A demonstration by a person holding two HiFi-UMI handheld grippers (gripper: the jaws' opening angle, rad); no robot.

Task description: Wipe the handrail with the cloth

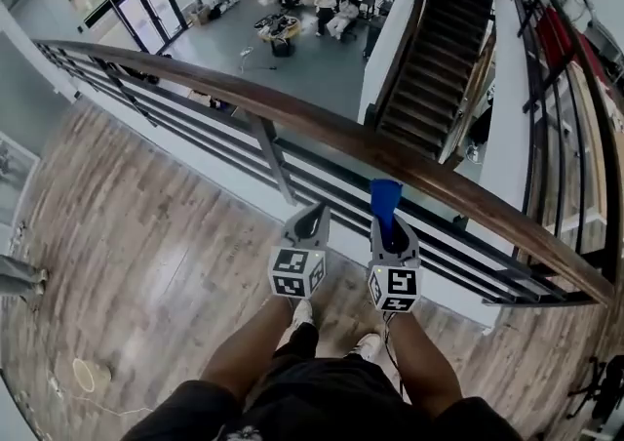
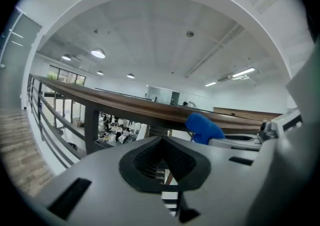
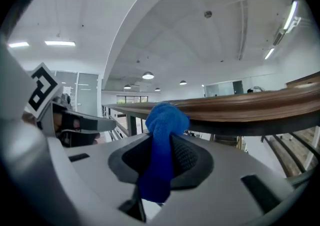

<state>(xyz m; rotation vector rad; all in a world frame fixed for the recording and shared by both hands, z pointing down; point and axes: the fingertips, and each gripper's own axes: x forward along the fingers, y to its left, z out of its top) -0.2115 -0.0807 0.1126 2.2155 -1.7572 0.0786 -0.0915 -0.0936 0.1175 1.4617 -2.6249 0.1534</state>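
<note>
A long brown wooden handrail (image 1: 292, 115) tops a dark metal railing and runs from upper left to lower right in the head view. My right gripper (image 1: 387, 221) is shut on a blue cloth (image 1: 384, 200) whose top end stands just below the rail. In the right gripper view the blue cloth (image 3: 161, 140) bunches between the jaws, with the handrail (image 3: 240, 107) just beyond it. My left gripper (image 1: 313, 222) is shut and holds nothing, a little left of the right one and below the handrail (image 2: 125, 104). The cloth (image 2: 204, 128) also shows from the left gripper view.
I stand on a wood-plank floor (image 1: 146, 234) beside the railing's horizontal bars (image 1: 224, 141) and a post (image 1: 273, 161). Beyond the rail lies a lower hall with several seated people (image 1: 322, 10) and a staircase (image 1: 439, 49). My shoes (image 1: 304, 312) are under the grippers.
</note>
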